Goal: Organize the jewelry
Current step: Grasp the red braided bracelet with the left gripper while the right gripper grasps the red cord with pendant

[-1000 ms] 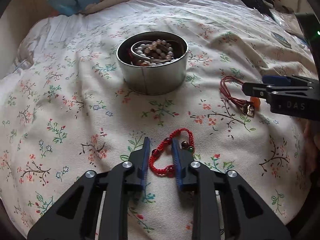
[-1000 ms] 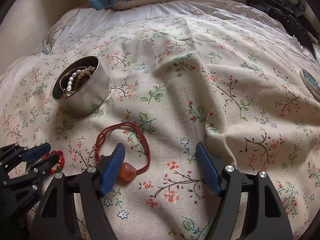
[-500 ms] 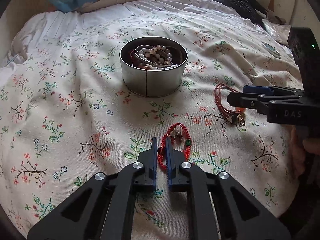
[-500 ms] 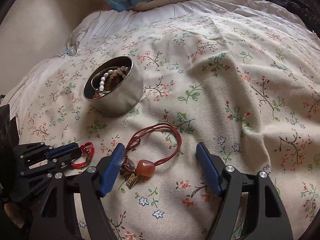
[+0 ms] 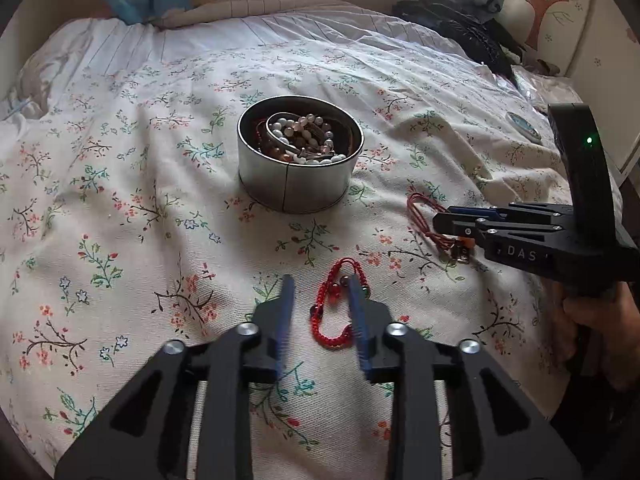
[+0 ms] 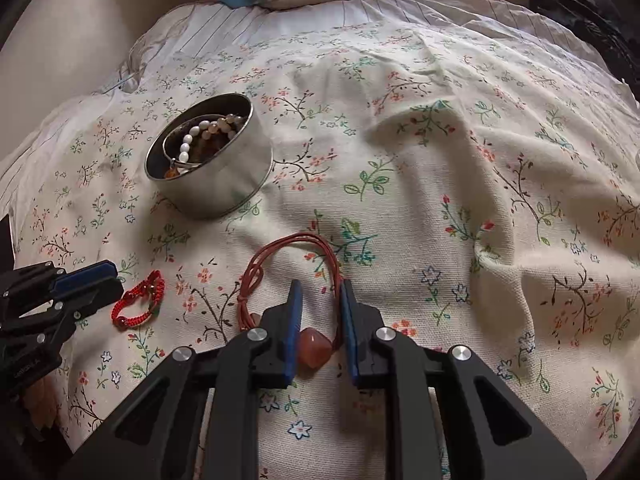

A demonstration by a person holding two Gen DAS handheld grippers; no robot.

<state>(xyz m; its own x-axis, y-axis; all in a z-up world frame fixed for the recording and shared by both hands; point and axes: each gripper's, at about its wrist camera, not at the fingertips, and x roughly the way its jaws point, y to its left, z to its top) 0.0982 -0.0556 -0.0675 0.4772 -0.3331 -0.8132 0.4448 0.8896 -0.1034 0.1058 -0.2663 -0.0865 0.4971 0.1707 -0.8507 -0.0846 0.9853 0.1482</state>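
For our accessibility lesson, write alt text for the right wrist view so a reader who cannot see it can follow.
The right gripper is closing around an orange stone pendant on a reddish cord necklace lying on a floral bedspread. To the left lies a red braided bracelet by the left gripper; beyond stands a round metal tin of beaded jewelry.
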